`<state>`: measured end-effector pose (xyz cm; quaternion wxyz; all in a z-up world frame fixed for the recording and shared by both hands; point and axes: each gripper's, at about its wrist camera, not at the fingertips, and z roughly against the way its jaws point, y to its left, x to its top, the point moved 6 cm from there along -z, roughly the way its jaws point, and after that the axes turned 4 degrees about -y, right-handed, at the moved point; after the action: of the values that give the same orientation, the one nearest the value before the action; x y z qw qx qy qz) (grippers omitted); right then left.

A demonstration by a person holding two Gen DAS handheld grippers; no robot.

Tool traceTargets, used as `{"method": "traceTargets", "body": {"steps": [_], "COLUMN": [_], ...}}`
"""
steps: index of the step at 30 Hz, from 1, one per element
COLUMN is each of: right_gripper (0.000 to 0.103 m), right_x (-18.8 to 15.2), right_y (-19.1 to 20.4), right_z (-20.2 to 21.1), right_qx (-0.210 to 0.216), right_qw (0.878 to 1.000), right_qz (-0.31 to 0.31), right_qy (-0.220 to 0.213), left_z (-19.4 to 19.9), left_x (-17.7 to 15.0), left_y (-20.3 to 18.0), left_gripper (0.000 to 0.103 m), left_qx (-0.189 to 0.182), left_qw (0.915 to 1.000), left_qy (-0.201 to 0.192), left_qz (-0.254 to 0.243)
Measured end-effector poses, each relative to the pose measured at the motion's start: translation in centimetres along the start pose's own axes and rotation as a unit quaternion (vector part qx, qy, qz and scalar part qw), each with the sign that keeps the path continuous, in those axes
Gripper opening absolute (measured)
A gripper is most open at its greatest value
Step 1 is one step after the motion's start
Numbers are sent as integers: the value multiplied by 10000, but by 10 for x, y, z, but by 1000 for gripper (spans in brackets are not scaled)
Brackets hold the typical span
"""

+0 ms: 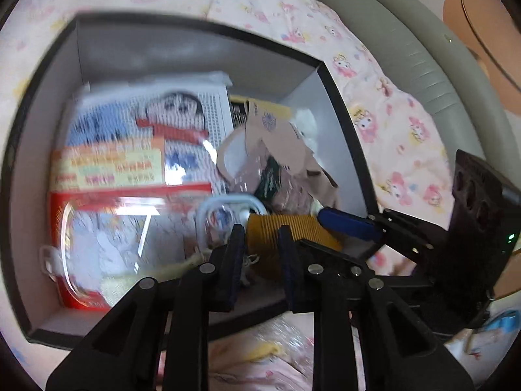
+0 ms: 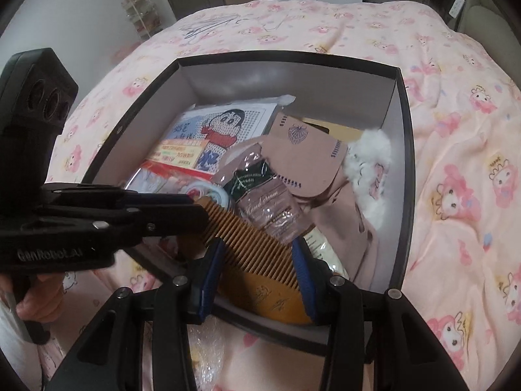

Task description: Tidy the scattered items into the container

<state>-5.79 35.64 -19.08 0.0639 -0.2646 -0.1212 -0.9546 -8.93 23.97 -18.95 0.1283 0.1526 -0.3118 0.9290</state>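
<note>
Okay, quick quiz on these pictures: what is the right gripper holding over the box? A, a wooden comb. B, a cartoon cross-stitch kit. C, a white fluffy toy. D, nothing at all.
A: in the right wrist view the right gripper has its blue pads on either side of the wooden comb, held just above the box; the fluffy toy and cartoon kit lie inside untouched.

Matt wooden comb (image 2: 257, 254); glossy crinkled plastic hand-cream packet (image 2: 263, 205) at its twelve o'clock; matt card box (image 2: 402, 150); soft cotton bedcover (image 2: 456, 163).
</note>
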Motion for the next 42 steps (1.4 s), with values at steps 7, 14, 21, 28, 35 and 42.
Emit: {"method": "traceTargets", "body": {"steps": [7, 14, 21, 28, 35, 42], "right_gripper": [42, 66, 72, 72, 75, 78], "right_x": [2, 20, 41, 44, 17, -31], "right_y": [-7, -27, -20, 16, 37, 32], "right_z": [7, 31, 96, 164, 219, 228], "right_qx": [-340, -983, -1595, -1668, -1853, -2022], "right_qw": [9992, 9919, 9752, 9659, 9521, 9453], "right_qz": [-159, -563, -777, -655, -704, -1031], "right_qy": [-157, -582, -1325, -1870, -2329, -2343], "left_z": [12, 42, 103, 166, 219, 210], "left_x": [8, 27, 39, 25, -24, -67], "left_y": [2, -9, -50, -97, -126, -118], "left_gripper": [40, 73, 96, 102, 102, 102], "left_qx": [773, 1550, 2063, 2150, 2493, 2533], "left_qw": [9953, 9781, 9515, 9316, 9027, 9090], "left_qy": [-544, -1271, -2131, -2727, -3311, -3169], "left_qz": [-209, -568, -821, -1078, -1158, -960]}}
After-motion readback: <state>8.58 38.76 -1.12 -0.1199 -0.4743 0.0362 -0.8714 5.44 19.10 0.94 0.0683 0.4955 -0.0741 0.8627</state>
